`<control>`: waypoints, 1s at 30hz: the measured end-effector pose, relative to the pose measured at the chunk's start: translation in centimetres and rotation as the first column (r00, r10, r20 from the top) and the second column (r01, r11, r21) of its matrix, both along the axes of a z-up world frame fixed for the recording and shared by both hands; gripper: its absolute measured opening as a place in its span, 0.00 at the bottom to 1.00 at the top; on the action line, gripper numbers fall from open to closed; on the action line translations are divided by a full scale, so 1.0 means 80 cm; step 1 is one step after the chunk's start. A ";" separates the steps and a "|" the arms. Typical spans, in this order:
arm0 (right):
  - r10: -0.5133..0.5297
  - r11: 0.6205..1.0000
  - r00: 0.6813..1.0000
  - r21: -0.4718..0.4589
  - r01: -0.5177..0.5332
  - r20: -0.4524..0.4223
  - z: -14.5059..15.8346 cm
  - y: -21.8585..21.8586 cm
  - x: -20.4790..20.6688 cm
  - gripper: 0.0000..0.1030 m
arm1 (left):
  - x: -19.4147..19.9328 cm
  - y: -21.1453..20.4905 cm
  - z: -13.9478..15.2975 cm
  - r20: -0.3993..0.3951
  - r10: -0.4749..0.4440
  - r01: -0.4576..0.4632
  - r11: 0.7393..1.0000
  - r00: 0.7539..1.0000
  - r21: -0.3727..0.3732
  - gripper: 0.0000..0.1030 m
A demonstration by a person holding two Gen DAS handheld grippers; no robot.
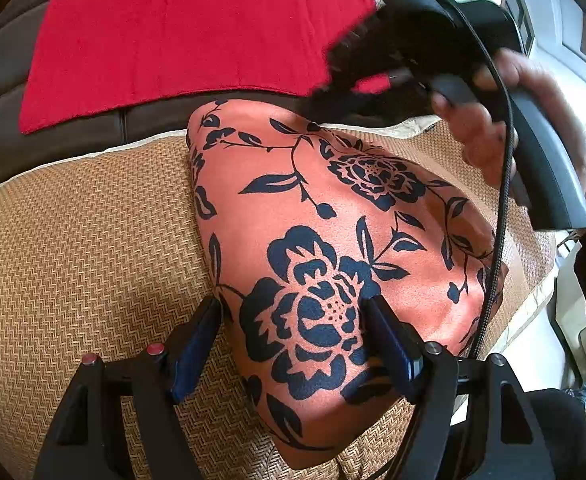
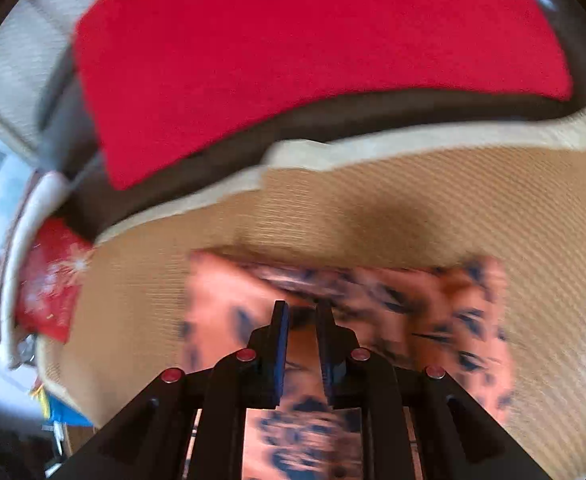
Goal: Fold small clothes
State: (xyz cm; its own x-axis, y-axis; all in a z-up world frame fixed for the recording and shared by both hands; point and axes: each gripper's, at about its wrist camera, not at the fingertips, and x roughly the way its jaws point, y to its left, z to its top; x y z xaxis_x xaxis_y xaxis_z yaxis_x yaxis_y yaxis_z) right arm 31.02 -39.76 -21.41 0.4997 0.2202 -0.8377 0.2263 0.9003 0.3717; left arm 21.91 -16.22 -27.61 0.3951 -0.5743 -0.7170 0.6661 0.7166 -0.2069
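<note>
The floral cloth [image 1: 333, 248], salmon-orange with dark blue flowers, lies on the woven mat [image 1: 85, 248] that covers the seat, and everything else here is placed against that mat. In the left wrist view the cloth spreads across the mat's middle and right side, with one corner reaching toward the mat's far edge and its near end hanging toward the camera.

The left gripper [image 1: 293, 320] sits low over the near part of the mat with its jaws wide apart. One blue finger pad [image 1: 197, 344] rests over bare mat just beside the cloth's edge, and the other presses on the large flower print, so the cloth's edge lies between them without being pinched.

The right gripper [image 2: 303, 320] shows in its own view, which is blurred by motion. Its jaws stand close together with a narrow gap, raised above the cloth [image 2: 433, 312], and I cannot tell whether any fabric is caught between them. In the left wrist view the same tool appears as a dark blur above the mat's far right corner, held by the person's hand [image 1: 489, 120], with a black cable [image 1: 501, 208] trailing down across the cloth.

Beyond the mat's far edge, a red garment [image 1: 181, 36] lies flat against the brown sofa [image 1: 53, 132]
</note>
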 end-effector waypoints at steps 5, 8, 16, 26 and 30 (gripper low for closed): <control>0.061 0.997 0.995 0.046 -0.057 -0.076 -0.035 0.030 0.031 0.18 | 0.001 0.000 0.000 0.006 0.003 -0.003 1.000 1.000 -0.001 0.74; 0.056 0.995 0.989 0.093 -0.043 -0.137 -0.076 0.026 0.040 0.18 | 0.004 0.001 0.001 0.010 0.001 -0.001 1.000 1.000 -0.008 0.74; 0.025 0.999 1.000 0.024 -0.025 -0.001 -0.004 0.012 -0.045 0.18 | 0.010 0.021 0.026 0.104 0.070 -0.060 0.994 0.992 -0.091 0.74; -0.020 0.999 0.997 -0.033 0.017 -0.075 -0.034 -0.012 -0.108 0.18 | 0.025 0.006 -0.002 0.034 0.092 -0.092 0.996 0.995 -0.004 0.75; -0.049 0.999 0.997 0.008 0.050 -0.058 -0.028 -0.021 -0.107 0.18 | 0.029 0.006 0.002 0.040 0.088 -0.088 0.996 0.995 -0.002 0.77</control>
